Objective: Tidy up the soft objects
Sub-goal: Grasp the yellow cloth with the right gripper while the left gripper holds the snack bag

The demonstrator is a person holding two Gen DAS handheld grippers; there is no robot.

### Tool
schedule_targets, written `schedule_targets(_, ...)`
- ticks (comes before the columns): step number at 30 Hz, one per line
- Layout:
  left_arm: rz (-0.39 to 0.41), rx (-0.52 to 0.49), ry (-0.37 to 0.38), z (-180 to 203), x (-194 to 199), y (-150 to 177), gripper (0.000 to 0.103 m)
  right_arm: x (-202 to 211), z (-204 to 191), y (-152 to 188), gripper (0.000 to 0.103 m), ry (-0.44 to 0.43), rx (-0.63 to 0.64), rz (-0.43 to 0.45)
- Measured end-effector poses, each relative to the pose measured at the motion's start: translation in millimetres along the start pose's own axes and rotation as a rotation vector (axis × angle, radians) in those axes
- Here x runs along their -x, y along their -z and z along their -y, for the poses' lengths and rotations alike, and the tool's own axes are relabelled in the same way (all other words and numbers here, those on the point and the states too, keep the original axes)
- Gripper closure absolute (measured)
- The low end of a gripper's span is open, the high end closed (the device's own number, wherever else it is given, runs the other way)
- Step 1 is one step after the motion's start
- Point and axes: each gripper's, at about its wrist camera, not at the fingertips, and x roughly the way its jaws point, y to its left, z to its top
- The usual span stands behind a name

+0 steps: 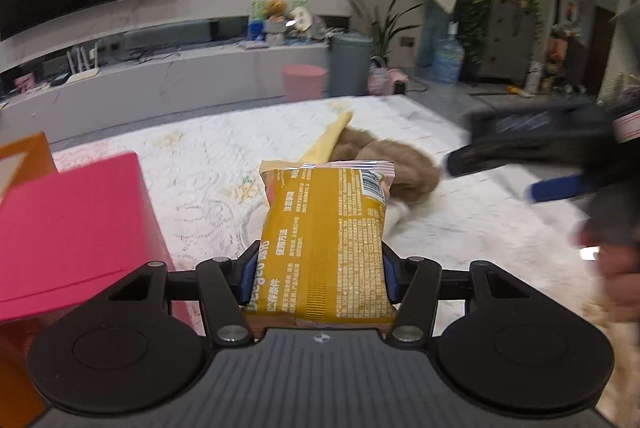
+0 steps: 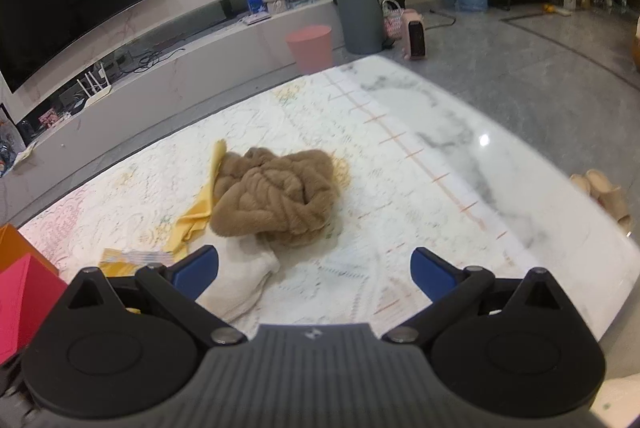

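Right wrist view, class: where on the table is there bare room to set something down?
Free: the marble strip right of the quilted mat, and the mat between the brown plush blanket and the right gripper. Crowded: left, around the yellow cloth and white towel.

Yellow packet [image 1: 324, 244] between clamped jaws

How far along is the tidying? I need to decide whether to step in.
Nothing looks put away yet. In hand: the left tongs are shut on a yellow packet, near the pink box. Left: the brown fluffy cloth, yellow cloth and white cloth lie on the table; the right tongs are open.
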Motion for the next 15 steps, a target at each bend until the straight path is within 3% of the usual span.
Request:
schedule_targets(8, 0.059, -0.009, -0.035, -38, 72, -3, 0.039, -9, -23, 14, 0.003, 0.028, -0.003, -0.008)
schedule_targets(15, 0.105, 0.061, 0.005, -78, 82, 6, 0.039, -32, -50, 30, 0.003, 0.049, 0.014, 0.007)
